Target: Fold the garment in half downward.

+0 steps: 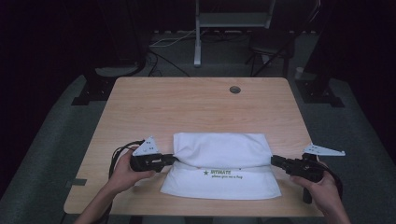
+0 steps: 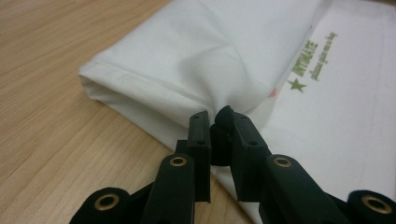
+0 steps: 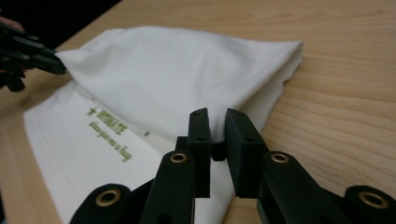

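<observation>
1. High view: the left hand-held gripper (image 1: 173, 157) is pressed nearly together, pinching the left corner of the white cloth (image 1: 219, 149); the right hand-held gripper (image 1: 272, 160) is likewise nearly closed, pinching the cloth's right corner; the cloth lies on the near half of the wooden surface (image 1: 196, 102), its upper layer folded over the lower; green lettering (image 1: 224, 174) shows on the lower layer; a round cable hole (image 1: 235, 89) sits well beyond the cloth.
2. Left gripper view: the left hand-held gripper (image 2: 215, 122) nips a puckered corner of the cloth (image 2: 196, 51); the folded edge runs left of it; the lettering (image 2: 313, 58) lies right of the fold.
3. Right gripper view: the right hand-held gripper (image 3: 218, 123) clamps the cloth (image 3: 187, 70) between near-shut jaws; the left hand-held gripper (image 3: 58, 65) holds the cloth's far corner.
</observation>
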